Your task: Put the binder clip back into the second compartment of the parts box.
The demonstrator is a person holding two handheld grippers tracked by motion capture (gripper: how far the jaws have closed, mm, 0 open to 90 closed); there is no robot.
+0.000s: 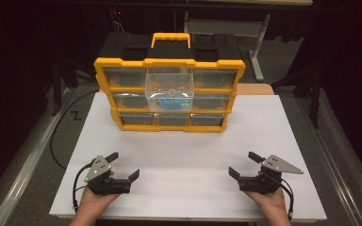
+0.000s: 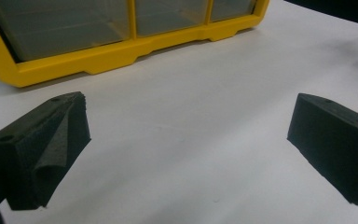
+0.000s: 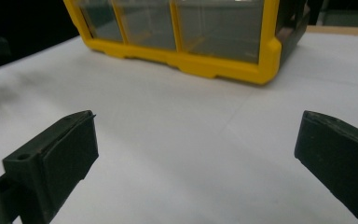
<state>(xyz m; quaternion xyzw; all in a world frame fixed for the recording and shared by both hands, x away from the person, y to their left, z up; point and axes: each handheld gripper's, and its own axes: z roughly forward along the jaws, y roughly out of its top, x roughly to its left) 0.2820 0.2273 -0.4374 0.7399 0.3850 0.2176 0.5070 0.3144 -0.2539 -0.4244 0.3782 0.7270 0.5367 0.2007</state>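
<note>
High view: yellow organiser standing upright at the far middle of the white table, black handle frame with yellow grip on top, three rows of clear drawers facing the person. Middle drawer of the upper rows pulled well out toward the person, something blue lying in its bottom, too small to tell what. Left gripper well in front of the organiser, toward the near left edge of the table, held in a hand, jaws spread wide with nothing between them. Right gripper likewise well in front of the organiser, toward the near right edge, in the other hand, jaws also wide apart and empty.

Left gripper view: two black jaws far apart over bare white table, bottom row of the organiser ahead and to the left, well apart from the jaws.

Right gripper view: jaws wide apart, bare table between, organiser's lower right corner ahead, not touched.
</note>
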